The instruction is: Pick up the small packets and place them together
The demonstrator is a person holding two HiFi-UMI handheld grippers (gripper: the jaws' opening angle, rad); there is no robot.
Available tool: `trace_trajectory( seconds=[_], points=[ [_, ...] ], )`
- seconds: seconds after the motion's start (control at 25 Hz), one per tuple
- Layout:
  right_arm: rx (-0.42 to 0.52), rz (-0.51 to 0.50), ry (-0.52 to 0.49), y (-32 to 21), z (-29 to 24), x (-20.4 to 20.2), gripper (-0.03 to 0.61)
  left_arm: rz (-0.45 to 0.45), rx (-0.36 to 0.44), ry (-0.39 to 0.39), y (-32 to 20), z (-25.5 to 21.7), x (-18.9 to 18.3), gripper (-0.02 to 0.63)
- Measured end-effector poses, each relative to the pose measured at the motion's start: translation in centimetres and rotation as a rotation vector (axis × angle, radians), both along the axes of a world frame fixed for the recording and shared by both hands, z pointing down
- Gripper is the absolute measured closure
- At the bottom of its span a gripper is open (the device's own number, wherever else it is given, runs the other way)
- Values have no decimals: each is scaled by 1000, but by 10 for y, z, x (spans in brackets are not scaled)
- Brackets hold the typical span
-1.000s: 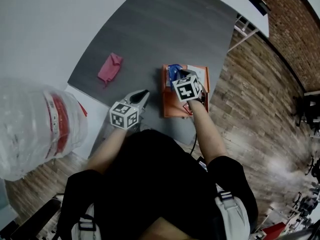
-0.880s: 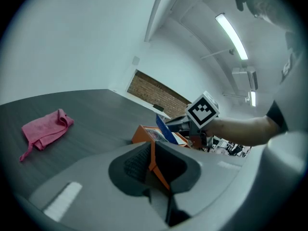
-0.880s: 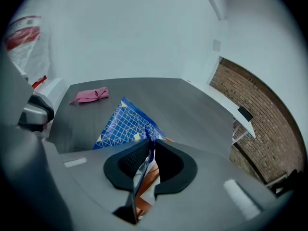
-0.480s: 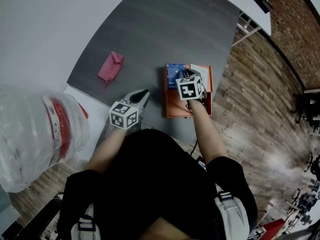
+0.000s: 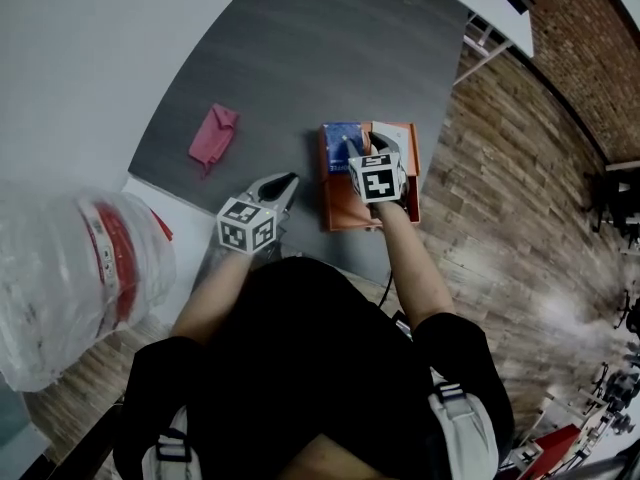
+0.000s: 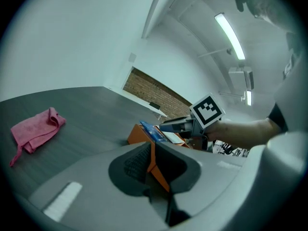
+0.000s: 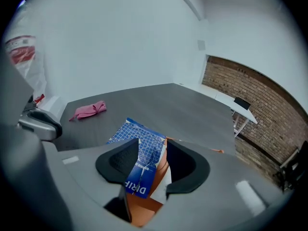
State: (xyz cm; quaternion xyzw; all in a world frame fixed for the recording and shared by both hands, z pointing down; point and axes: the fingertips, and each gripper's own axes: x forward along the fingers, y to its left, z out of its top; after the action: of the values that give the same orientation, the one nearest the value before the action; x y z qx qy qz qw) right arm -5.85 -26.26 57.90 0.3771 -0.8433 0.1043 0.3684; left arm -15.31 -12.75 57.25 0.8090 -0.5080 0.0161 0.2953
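- A flat blue sachet with a white grid print (image 7: 143, 152) is seen lying across the far left corner of a shallow orange tray (image 5: 345, 210), which is set near the close edge of a dark grey table (image 5: 330, 58).
- The right gripper (image 7: 150, 143) is held over the tray. Its jaws have just been opening and are now spread, with the sachet between them but apparently no longer pressed.
- The left gripper (image 6: 151, 146) is held beside the tray. Its jaws are pressed almost together on a thin orange strip (image 6: 152, 159), and what that strip is cannot be made out.
- A crumpled pink cloth (image 5: 213, 135) is left well apart, further out on the table.
- The sachet is judged light, thin and pliable, probably with a slick skin, so it is likely to bend or slide if pinched loosely.
- It is best taken at a free edge or a raised corner, pinched across its thickness.
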Motion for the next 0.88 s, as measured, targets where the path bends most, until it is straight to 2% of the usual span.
trace_trajectory(
  seconds=[0.16, 0.36, 0.52, 0.72, 0.88],
  points=[
    [32, -3, -28, 7, -19, 6, 393, 25, 14, -8, -2, -6, 10, 586],
    [78, 6, -114, 21, -56, 30, 417, 54, 26, -26, -7, -12, 30, 586],
    [106, -9, -177, 32, -80, 61, 455, 64, 45, -30, -11, -24, 60, 588],
    [121, -53, -184, 49, -89, 97, 486, 77, 56, -37, -14, -33, 102, 591],
    [124, -42, -214, 54, -93, 126, 513, 92, 53, -63, -19, -32, 126, 591]
  ],
)
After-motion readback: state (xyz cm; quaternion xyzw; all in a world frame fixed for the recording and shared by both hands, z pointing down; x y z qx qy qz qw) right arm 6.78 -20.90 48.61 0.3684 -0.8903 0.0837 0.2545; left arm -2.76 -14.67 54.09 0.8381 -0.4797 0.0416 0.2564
